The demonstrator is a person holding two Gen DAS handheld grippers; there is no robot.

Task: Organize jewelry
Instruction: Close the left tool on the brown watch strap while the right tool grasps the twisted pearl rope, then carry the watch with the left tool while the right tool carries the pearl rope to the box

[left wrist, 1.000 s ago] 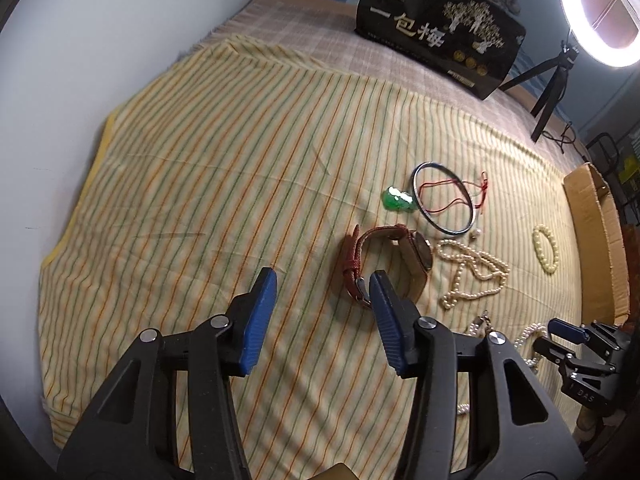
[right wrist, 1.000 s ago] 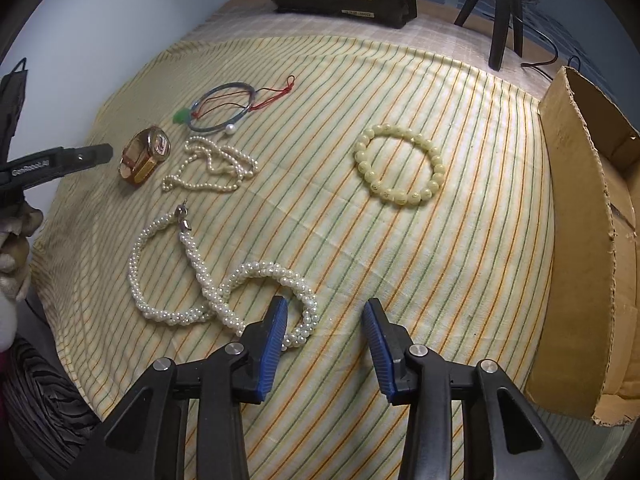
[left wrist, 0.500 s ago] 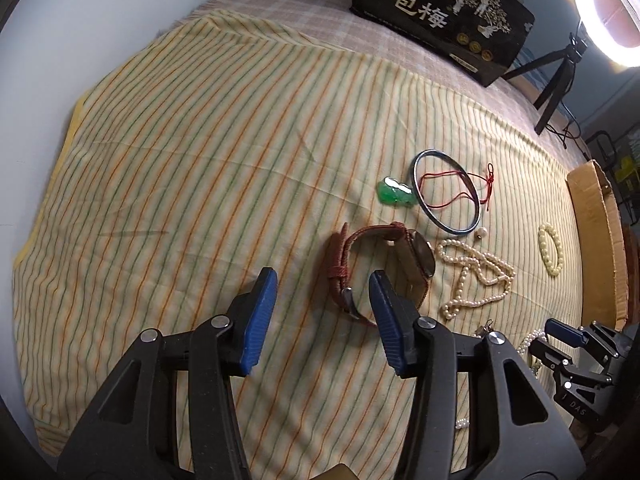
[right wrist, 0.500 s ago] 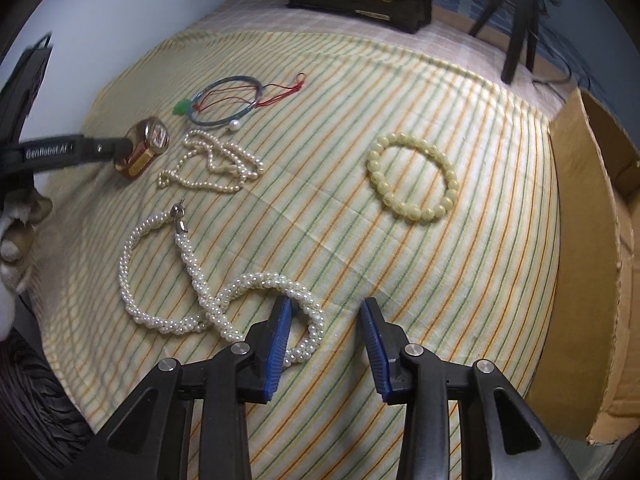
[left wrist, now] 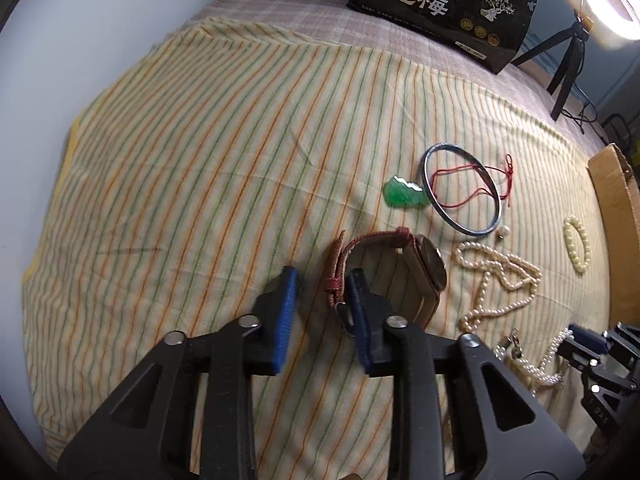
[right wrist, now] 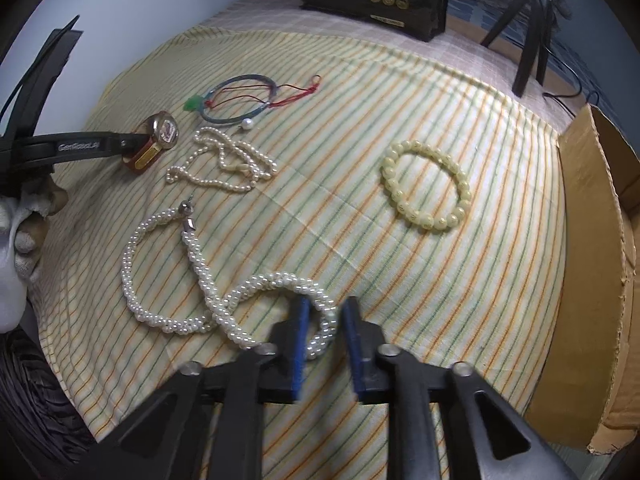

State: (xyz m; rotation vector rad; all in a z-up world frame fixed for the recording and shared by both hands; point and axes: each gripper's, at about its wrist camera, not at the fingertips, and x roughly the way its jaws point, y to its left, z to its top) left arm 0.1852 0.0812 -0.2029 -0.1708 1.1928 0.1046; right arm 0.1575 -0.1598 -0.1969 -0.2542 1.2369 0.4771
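Jewelry lies on the striped cloth (left wrist: 240, 140). Right gripper (right wrist: 324, 336) has closed on the thick pearl necklace's (right wrist: 240, 300) near loop. Left gripper (left wrist: 322, 312), jaws closing, has the watch (left wrist: 400, 272) strap beside its right finger, not between them.

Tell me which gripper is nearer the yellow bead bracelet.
Right. The right gripper is at the twisted pearl necklace, the yellow bead bracelet just beyond; the left gripper, jaws closing, is at the watch, farther away.
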